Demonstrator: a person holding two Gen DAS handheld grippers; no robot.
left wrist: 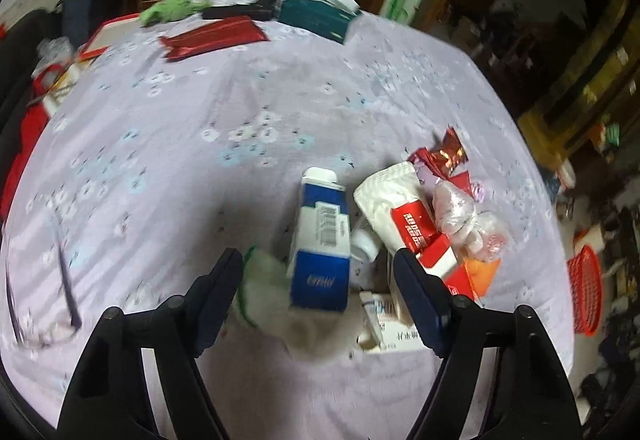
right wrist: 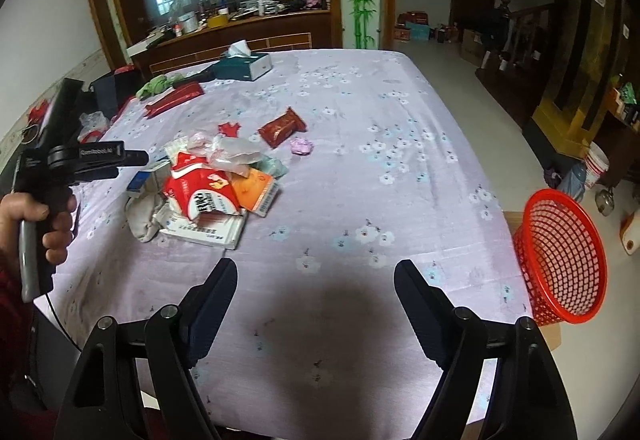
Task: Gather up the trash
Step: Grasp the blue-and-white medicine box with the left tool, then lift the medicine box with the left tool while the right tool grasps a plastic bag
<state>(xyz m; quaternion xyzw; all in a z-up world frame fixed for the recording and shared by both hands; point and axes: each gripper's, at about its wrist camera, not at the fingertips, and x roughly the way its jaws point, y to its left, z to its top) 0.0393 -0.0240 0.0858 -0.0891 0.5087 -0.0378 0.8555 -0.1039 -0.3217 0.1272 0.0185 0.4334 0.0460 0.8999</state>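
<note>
Trash heaped mid-table [right wrist: 360, 167], well apart from red mesh basket [right wrist: 560, 260] beyond the table's edge. Left gripper [left wrist: 318, 272], jaws apart, straddling blue-and-white carton [left wrist: 320, 240]; right gripper [right wrist: 316, 280] open-jawed, empty. Risk: carton tipping, neighbouring wrappers [left wrist: 440, 155] dragged along or dropped short.

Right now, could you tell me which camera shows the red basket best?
The right wrist view: the red basket appears whole and sharp beside the table edge, mesh and open mouth visible. The left wrist view catches only a small, blurred part of it at the right.
</note>
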